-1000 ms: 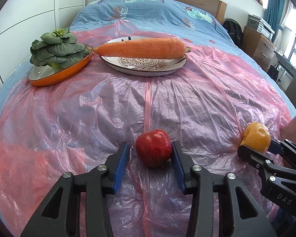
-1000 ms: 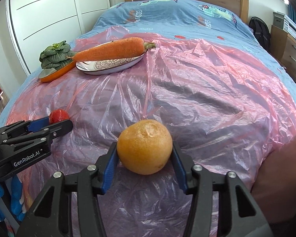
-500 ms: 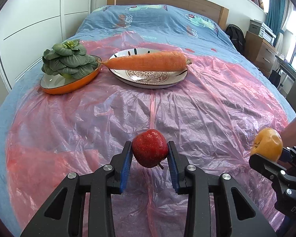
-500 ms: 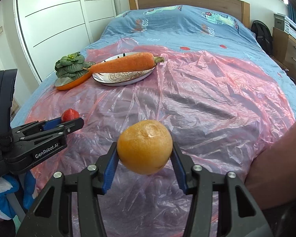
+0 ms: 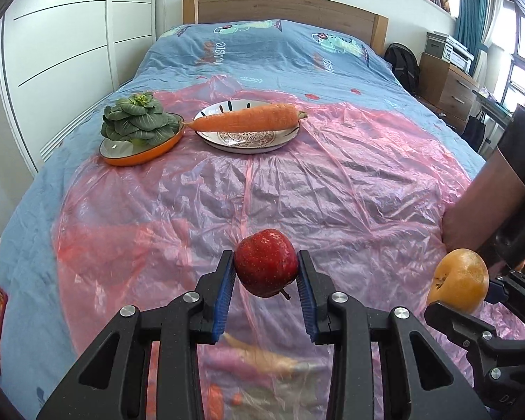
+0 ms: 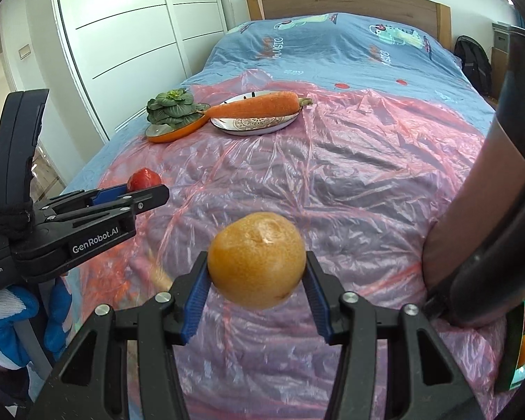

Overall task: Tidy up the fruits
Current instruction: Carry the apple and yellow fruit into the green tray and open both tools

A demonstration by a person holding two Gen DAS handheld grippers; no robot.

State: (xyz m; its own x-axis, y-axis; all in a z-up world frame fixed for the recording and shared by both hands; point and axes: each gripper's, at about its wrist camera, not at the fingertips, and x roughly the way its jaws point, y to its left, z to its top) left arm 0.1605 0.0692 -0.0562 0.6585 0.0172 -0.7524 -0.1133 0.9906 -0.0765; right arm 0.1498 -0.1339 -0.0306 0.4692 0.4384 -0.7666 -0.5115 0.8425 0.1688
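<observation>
Carrying both fruits clear of the pink sheet (image 5: 332,189): my left gripper (image 5: 266,280) is clamping the apple (image 5: 265,261), my right gripper (image 6: 255,276) the orange (image 6: 256,259). Next I am needing a drop spot; none is showing ahead, and something orange at my right edge is cut off.

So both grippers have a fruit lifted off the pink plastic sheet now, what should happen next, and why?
Probably carry both fruits onward toward a free dish. The left gripper clamps the red apple and the right gripper the round orange, both clear of the sheet; the two far plates already hold vegetables.
</observation>
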